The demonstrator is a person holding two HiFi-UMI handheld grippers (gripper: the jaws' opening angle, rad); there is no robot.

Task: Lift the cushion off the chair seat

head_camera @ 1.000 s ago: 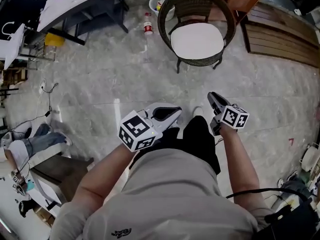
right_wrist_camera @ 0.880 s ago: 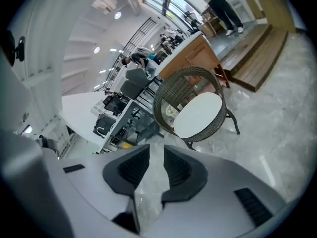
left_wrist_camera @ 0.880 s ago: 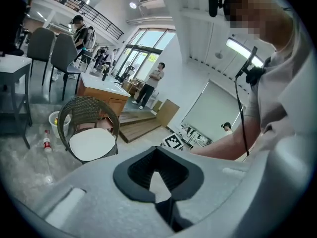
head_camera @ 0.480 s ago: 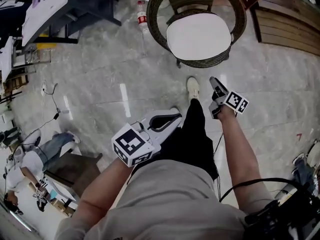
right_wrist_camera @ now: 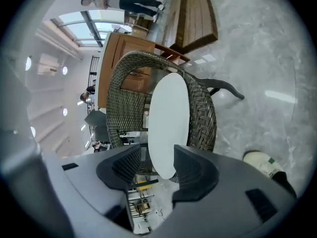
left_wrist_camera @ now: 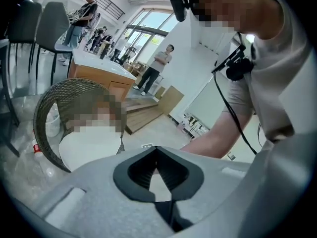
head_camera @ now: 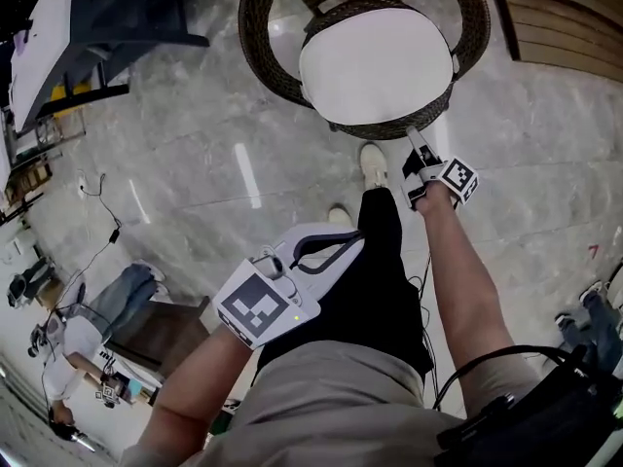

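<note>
Some of the wicker chair (head_camera: 255,42) is cropped at the top; the white cushion (head_camera: 375,64) lies on its seat. Right gripper (head_camera: 417,146), arm stretched near the front rim, has just been opening, empty. Left gripper (head_camera: 356,245) hangs back, tips together.

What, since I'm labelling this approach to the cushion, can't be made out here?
- Cushion back edge: head view, under the rim of the wicker chair.
- Chair back: left gripper view, mosaic patch covers it.
- Cushion's near end: right gripper view, partly behind the right gripper jaws.

Right claw (head_camera: 416,144), empty, has been opening while nearing the cushion (head_camera: 375,64).
</note>
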